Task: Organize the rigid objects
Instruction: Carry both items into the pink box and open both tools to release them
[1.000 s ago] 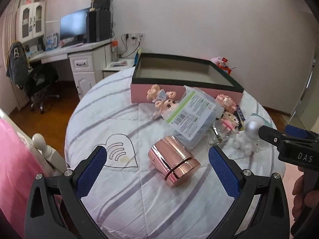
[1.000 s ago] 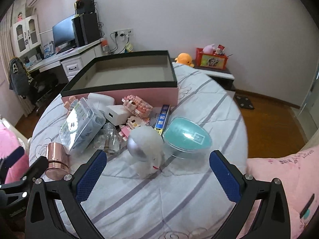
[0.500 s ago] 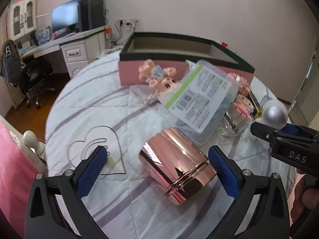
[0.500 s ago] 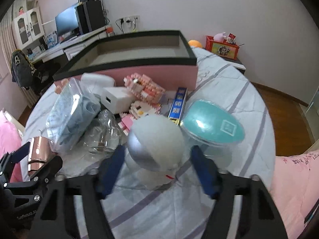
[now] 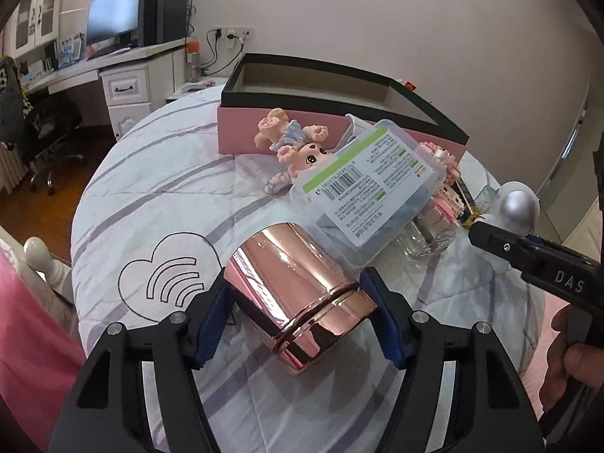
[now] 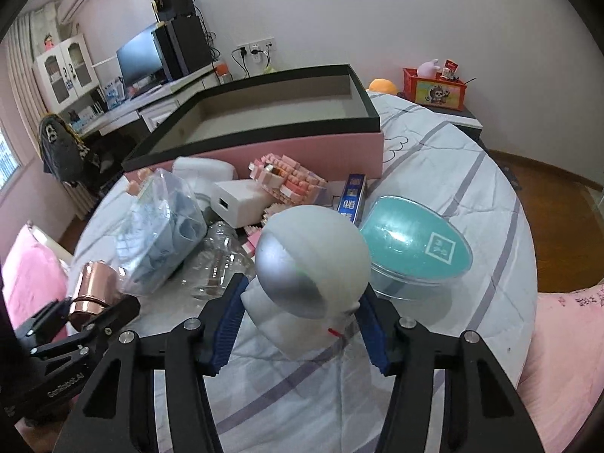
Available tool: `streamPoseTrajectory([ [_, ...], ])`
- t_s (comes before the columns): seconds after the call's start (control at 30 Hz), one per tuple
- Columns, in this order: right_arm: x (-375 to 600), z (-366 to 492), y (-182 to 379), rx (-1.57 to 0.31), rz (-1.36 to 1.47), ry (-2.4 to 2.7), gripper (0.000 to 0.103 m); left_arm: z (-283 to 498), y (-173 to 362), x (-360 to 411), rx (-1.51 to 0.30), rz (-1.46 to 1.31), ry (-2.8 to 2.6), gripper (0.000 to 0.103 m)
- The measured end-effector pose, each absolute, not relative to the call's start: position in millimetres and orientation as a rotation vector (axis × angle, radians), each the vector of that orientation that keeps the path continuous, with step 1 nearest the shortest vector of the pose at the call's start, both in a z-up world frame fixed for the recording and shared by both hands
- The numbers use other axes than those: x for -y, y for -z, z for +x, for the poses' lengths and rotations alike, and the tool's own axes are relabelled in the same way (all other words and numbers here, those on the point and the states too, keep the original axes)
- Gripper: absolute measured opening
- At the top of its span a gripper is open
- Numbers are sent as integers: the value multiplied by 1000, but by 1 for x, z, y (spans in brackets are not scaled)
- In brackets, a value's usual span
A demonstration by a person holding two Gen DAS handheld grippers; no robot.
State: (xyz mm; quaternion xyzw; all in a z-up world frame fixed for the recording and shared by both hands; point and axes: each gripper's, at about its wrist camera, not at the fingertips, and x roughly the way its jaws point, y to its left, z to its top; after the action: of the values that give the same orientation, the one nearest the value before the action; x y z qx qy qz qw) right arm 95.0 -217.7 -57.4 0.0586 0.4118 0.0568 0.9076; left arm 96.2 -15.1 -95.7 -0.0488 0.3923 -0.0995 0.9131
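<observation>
Between the blue pads, the left gripper [image 5: 298,321] pinches the rose-gold cup [image 5: 298,294] lying on its side, while the right gripper [image 6: 298,324] clamps the white astronaut figure [image 6: 309,264], both likely bound for the open box [image 6: 264,113] at twelve o'clock.

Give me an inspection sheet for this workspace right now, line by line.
Surface: round table, striped cloth.
Job's things: rose-gold cup on its side; white figure; open box.
Clutter: doll, plastic tub, teal case, brick toys, white adapter.
Grippers: left gripper closed on the cup; right gripper closed on the figure.
Cables: plugged into wall sockets.
Surroundings: desk, monitor, chair.
</observation>
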Motion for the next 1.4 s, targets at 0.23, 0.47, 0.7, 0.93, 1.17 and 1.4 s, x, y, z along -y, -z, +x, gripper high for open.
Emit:
streamPoseTrajectory([
  [0.23, 220, 88, 40, -818, 137, -148, 57, 93, 74, 11, -775, -95, 197, 68],
  [0.47, 220, 96, 21, -789, 147, -191, 57, 101, 36, 2, -722, -102, 202, 68],
  [0.7, 215, 130, -11, -723, 126, -236, 57, 141, -5, 6, -646, -77, 221, 68],
  [0.93, 211, 198, -25, -724, 122, -257, 57, 210, -18, 19, -630, -80, 230, 68],
  [1.17, 209, 254, 9, -841, 133, -238, 57, 278, 11, 38, -731, -49, 232, 68],
  [1.4, 209, 279, 40, -944, 109, -202, 58, 308, 44, 51, -840, -16, 237, 69],
])
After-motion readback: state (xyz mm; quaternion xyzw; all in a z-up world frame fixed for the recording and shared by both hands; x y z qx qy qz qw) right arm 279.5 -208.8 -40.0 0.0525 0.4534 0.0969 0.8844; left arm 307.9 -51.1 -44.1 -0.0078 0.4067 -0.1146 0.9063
